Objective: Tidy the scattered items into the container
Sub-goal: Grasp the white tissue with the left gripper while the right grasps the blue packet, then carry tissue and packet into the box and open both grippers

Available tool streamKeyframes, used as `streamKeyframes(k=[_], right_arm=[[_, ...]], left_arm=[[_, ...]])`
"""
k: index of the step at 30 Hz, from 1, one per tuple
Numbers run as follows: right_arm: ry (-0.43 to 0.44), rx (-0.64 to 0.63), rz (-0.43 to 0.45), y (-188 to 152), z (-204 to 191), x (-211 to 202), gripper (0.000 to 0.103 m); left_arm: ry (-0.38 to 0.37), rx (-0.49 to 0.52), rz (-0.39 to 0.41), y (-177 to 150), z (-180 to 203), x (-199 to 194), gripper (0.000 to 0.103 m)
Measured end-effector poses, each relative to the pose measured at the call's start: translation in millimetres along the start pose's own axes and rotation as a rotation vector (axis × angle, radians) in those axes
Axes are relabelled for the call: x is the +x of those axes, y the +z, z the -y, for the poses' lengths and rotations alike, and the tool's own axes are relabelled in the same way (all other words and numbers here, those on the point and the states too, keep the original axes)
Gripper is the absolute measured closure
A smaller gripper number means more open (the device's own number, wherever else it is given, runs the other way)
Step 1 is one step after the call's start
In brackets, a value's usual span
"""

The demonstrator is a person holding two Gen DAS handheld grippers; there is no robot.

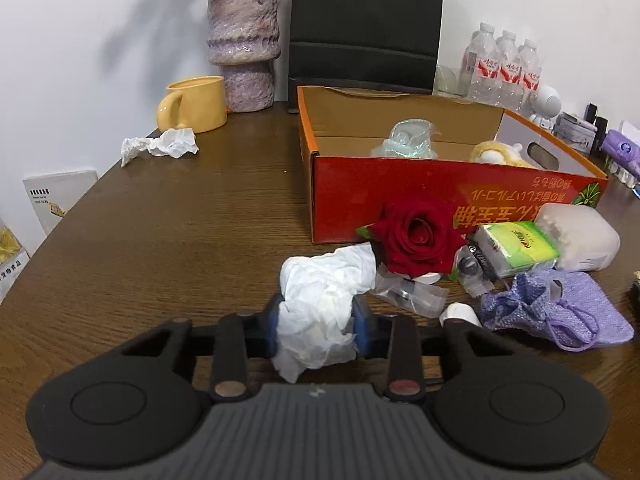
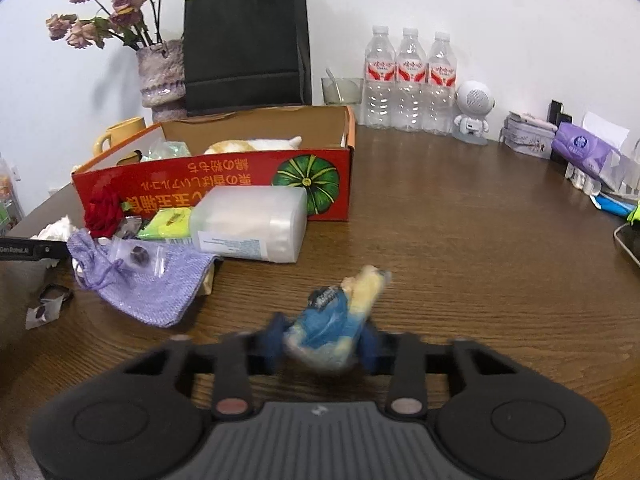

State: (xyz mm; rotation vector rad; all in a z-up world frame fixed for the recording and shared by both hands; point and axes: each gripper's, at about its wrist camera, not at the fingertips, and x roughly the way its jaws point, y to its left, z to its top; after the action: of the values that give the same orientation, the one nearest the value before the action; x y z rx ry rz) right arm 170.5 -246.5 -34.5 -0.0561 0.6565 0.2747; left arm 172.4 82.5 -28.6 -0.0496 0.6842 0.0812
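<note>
**Both grippers clamped on scattered items**

While the open red-and-orange cardboard box sat on the brown wooden table, the left gripper had its blue pads pinched on a crumpled white tissue just short of the box's near wall. The right gripper had its jaws narrowed onto a small blue-and-cream soft toy, blurred, well right of the box.

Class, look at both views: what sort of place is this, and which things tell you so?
Probably a home or small-office desk against a wall: a wooden table holding a vase of dried flowers, bottled water and a tissue pack.
</note>
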Motion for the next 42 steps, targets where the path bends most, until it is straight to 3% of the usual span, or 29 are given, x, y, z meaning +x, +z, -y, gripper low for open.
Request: streamKeyframes(k=[2, 14, 22, 26, 32, 42], right_arm=[[0.006, -0.008, 0.012, 0, -2, -3, 0.086], [0.019, -0.025, 0.094, 11, -7, -21, 0.089], [0.033, -0.061, 0.251, 65, -16, -25, 0.089], [0.047, -0.099, 0.28, 100, -29, -2, 0.089], [0.07, -0.062, 0.284, 139, -37, 48, 0.089], [0.075, -0.005, 0.192, 168, -27, 133, 0.089]], left_arm=[[-0.004, -0.002, 0.006, -2, 0, -4, 0.071], [-0.038, -0.021, 0.08, 4, -1, -36, 0.071], [-0.089, -0.032, 0.189, 52, 12, -46, 0.071], [-0.111, -0.06, 0.255, 86, 24, -38, 0.071], [-0.12, -0.113, 0.279, 117, 34, 2, 0.071], [-0.106, -0.103, 0.181, 132, 36, 76, 0.07]])
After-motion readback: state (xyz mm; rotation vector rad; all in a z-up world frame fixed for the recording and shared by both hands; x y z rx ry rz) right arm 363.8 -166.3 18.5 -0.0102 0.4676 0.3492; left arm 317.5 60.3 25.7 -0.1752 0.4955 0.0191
